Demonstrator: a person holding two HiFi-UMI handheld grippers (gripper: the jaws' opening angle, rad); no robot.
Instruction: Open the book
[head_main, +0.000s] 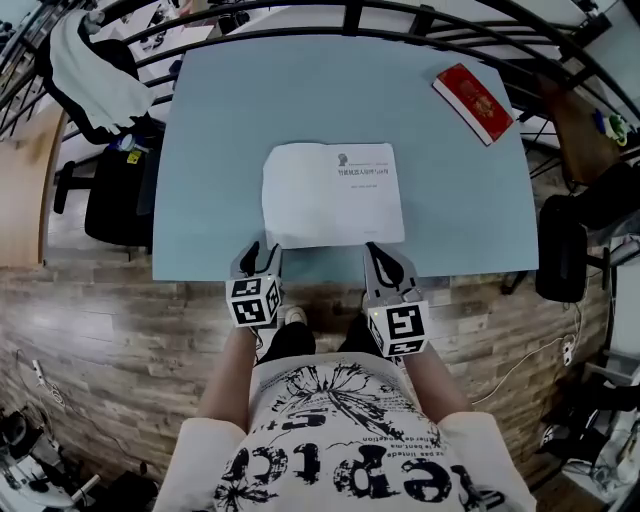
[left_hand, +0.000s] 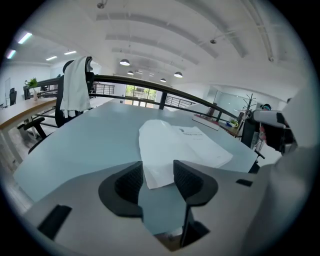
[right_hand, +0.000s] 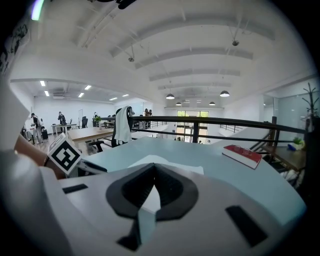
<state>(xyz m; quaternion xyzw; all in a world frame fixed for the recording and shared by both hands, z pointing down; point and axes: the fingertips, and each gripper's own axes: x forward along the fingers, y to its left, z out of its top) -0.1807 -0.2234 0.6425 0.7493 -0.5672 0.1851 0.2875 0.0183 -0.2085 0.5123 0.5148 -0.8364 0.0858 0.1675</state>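
Observation:
A white book lies flat in the middle of the light blue table, printed lines showing at its far right; its left edge looks slightly lifted. My left gripper is open at the book's near-left corner. In the left gripper view the jaws stand apart with the corner of the book just beyond them and nothing between the pads. My right gripper sits at the near-right corner. Its jaws are shut tip to tip, the white page just ahead.
A red book lies at the table's far right corner. A black railing curves round the far side. An office chair draped with a white garment stands to the left. The table's near edge runs under both grippers.

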